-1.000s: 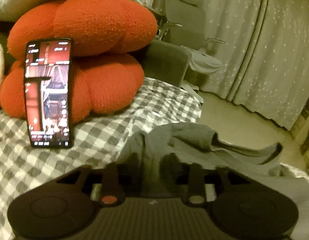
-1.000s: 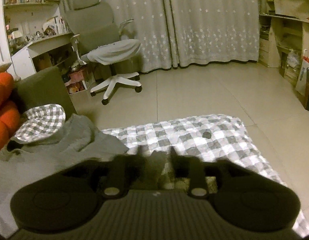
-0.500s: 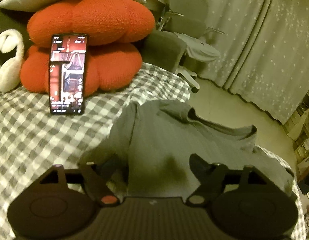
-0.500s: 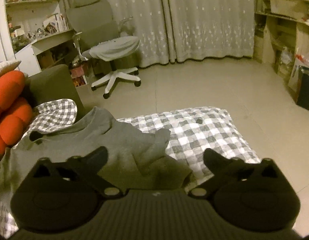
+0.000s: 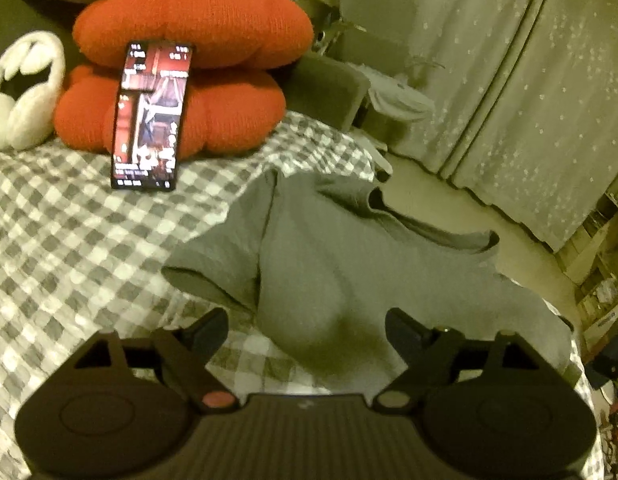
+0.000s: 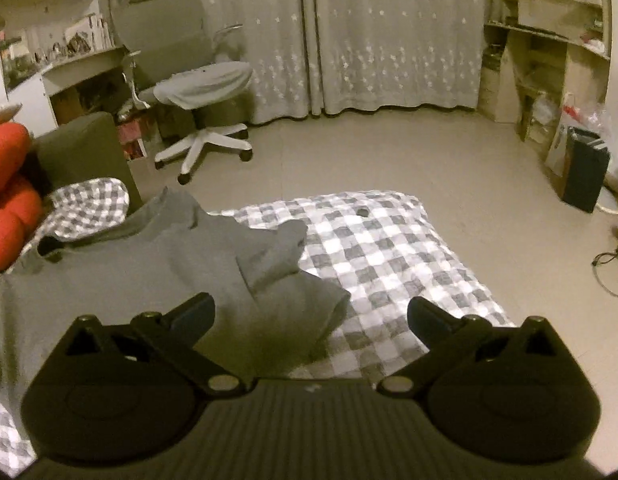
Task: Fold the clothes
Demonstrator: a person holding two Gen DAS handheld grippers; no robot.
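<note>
A grey T-shirt (image 5: 349, 264) lies spread on the grey-and-white checked sheet (image 5: 69, 232), collar toward the bed's far edge and one sleeve folded in at the left. My left gripper (image 5: 305, 320) hovers just short of the shirt's near part; its jaws are opening and nothing is between them. In the right wrist view the same shirt (image 6: 149, 272) fills the left side, with a folded-over sleeve lying toward the bare sheet (image 6: 389, 248). My right gripper (image 6: 311, 304) stands wide open above the shirt's near right edge, holding nothing.
A lit phone (image 5: 151, 116) leans on two stacked orange cushions (image 5: 213, 28), with a white plush item (image 5: 25, 92) to their left. Beyond the bed are a tiled floor, an office chair (image 6: 189, 80), curtains, shelves (image 6: 549, 60) and a dark bin (image 6: 585, 168).
Both grippers went from nearly closed on the shirt to wide open and let it go. Both drew back, and the shirt now lies flatter on the sheet.
</note>
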